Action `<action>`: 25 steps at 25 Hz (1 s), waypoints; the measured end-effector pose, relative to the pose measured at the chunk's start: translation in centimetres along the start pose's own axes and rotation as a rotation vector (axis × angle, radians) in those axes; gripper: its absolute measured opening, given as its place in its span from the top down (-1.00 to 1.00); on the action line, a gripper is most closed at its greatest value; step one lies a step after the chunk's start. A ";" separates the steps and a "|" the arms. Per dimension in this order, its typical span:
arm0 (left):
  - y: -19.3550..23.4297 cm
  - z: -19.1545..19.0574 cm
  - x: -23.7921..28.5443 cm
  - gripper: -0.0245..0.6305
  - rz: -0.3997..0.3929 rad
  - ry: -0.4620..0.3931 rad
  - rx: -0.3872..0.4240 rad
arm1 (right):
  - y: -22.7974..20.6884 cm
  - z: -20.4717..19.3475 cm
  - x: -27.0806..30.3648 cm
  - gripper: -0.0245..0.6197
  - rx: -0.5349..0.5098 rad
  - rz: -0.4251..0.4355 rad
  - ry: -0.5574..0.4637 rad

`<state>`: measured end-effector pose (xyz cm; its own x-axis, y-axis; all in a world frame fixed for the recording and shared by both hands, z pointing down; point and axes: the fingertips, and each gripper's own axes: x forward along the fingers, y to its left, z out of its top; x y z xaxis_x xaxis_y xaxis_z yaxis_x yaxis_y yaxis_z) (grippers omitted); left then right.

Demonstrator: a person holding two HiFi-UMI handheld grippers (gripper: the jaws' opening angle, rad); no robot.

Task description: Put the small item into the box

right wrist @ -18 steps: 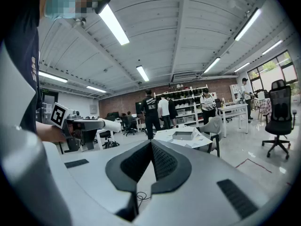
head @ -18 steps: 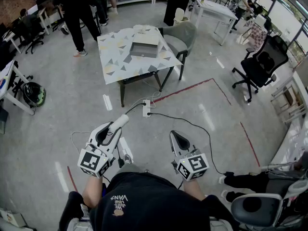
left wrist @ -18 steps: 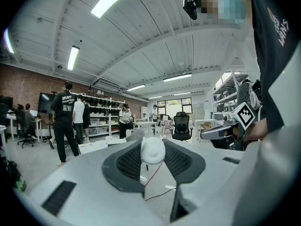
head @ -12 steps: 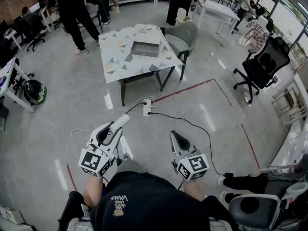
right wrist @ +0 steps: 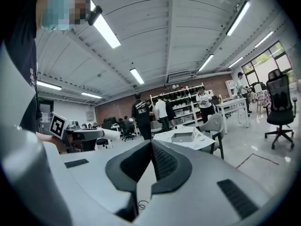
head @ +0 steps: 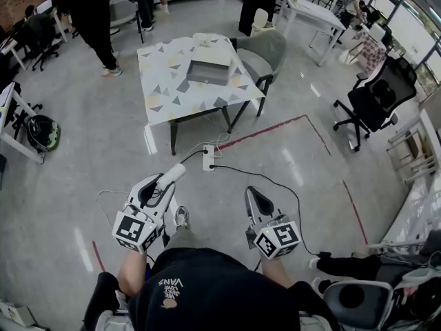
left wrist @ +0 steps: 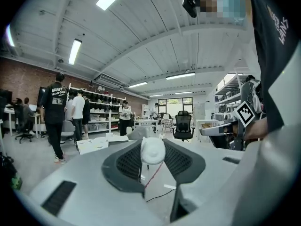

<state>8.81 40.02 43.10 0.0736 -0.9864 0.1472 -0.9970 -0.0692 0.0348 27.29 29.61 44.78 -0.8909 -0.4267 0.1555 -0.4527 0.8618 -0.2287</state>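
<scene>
small item (left wrist: 153,150), partly hidden in left claw (head: 161,183)

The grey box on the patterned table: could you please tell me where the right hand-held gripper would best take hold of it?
The box lies flat and open-topped on the table, so I'd pinch its near long wall from above; that thin upright edge should fit between the jaws. The right hand-held gripper, now shut, would need opening first.

Floor (head: 103,150) ahead open up to worktop (head: 165,88). On it, midway: power strip (head: 209,158), trailing cable (head: 265,176). Grey chair (head: 260,52) beside worktop's right edge. Worktop surface bare in front of box (head: 209,71). People (head: 86,19) stand beyond far-left corner.
</scene>
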 end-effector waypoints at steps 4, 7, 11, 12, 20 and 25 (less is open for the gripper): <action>4.3 0.8 3.4 0.51 -0.034 -0.002 0.003 | -0.9 1.5 5.0 0.92 -0.012 -0.031 -0.002; 8.1 1.5 5.9 0.51 -0.058 0.001 0.015 | -1.8 2.9 8.9 0.92 -0.024 -0.060 -0.016; 12.8 2.1 9.4 0.51 -0.103 0.013 0.041 | -2.8 3.8 13.7 0.92 -0.016 -0.111 -0.036; 13.9 2.2 10.2 0.51 -0.117 0.017 0.046 | -3.0 3.9 14.7 0.92 -0.013 -0.124 -0.037; 19.0 1.9 16.2 0.51 -0.185 0.046 0.045 | -4.9 4.2 20.7 0.92 0.014 -0.170 -0.019; 21.1 2.2 20.3 0.51 -0.183 0.043 0.035 | -7.8 5.1 24.6 0.92 0.009 -0.159 -0.014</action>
<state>-10.80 18.25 44.67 0.2543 -0.9495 0.1837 -0.9670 -0.2530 0.0308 8.76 10.97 45.47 -0.8084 -0.5613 0.1773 -0.5883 0.7807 -0.2110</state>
